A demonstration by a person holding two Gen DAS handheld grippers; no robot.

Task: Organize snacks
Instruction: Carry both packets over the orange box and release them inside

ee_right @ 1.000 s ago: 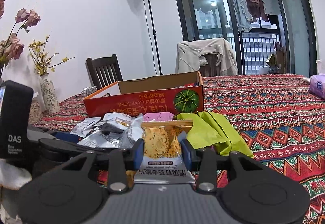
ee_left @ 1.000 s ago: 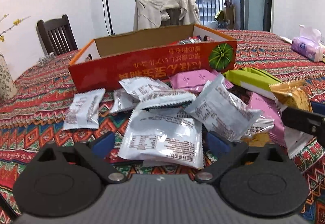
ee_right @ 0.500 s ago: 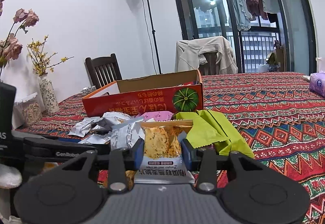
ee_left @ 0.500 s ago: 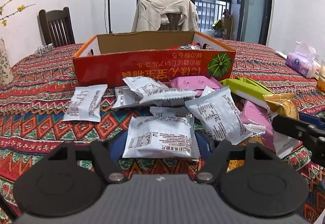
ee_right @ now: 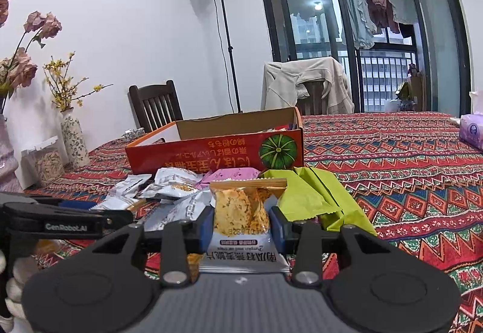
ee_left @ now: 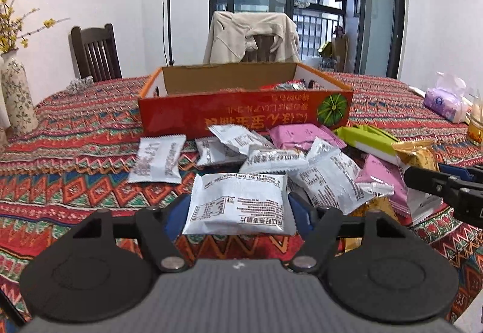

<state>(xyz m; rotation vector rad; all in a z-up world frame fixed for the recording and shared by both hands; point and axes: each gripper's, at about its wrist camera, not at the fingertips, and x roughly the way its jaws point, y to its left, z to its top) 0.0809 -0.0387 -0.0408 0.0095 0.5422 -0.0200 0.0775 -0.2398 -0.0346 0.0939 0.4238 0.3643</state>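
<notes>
My left gripper [ee_left: 238,209] is shut on a silver snack packet [ee_left: 238,203] and holds it above the tablecloth, in front of a pile of silver [ee_left: 329,179], pink [ee_left: 299,134] and green [ee_left: 365,140] packets. Behind the pile stands an open red cardboard box [ee_left: 241,112] with some snacks inside. My right gripper [ee_right: 241,224] is shut on an orange cracker packet [ee_right: 241,209]; it also shows at the right of the left wrist view [ee_left: 416,155]. The box [ee_right: 211,152] lies ahead of it.
A patterned tablecloth [ee_left: 75,152] covers the table. A vase [ee_left: 18,97] stands at the left edge, a tissue pack [ee_left: 443,100] and a glass [ee_left: 475,128] at the right. Chairs [ee_left: 93,52] stand behind the table. A jar [ee_right: 45,161] sits by vases.
My left gripper closed on the silver packet and lifted it off the pile, pulling back slightly. My right gripper stayed shut on the cracker packet and hardly moved.
</notes>
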